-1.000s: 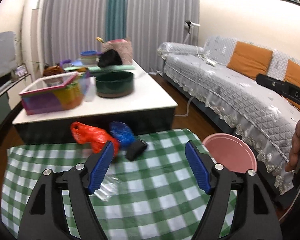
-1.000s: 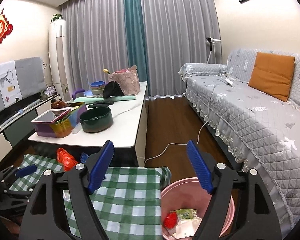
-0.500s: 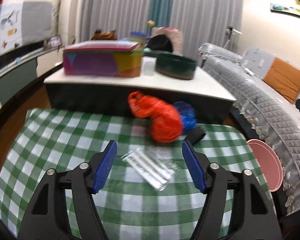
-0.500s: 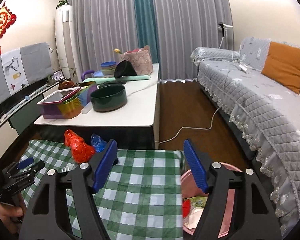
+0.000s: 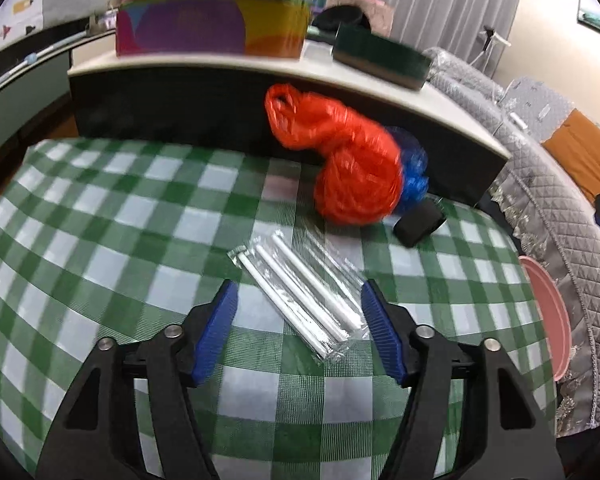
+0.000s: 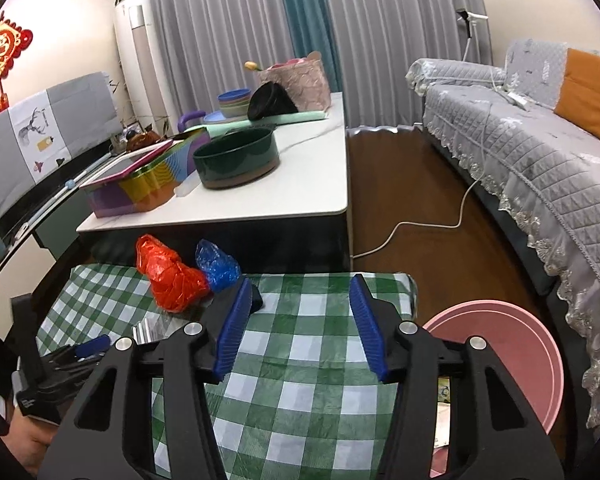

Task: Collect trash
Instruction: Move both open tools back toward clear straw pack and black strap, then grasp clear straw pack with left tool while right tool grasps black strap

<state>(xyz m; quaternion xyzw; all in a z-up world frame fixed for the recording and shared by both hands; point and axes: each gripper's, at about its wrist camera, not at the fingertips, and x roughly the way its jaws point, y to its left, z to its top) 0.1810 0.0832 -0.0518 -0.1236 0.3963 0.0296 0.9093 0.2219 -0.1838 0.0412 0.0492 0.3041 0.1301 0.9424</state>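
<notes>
Clear plastic pkt of white straws (image 5: pixel 300 300), approx. 4 counted, is seen flat on green-checked cloth (image 5: pixel 100 240), between spread fingers of left gripper (image 5: pixel 300 334); pads not touching it. Behind: 1 red bag (image 5: pixel 352 164), 1 blue bag (image 5: pixel 414 172), 1 black item (image 5: pixel 418 224). Pink bin (image 6: pixel 512 352) beside cloth holds paper scraps. Right gripper (image 6: pixel 300 324) jaws, just closing, are apart over cloth, nothing between.

Clear straw packet (image 5: pixel 300 292) flat on checked cloth; red bag (image 5: pixel 348 164), blue bag (image 5: pixel 412 168) crumpled beyond; pink bin (image 6: pixel 500 356) right.
</notes>
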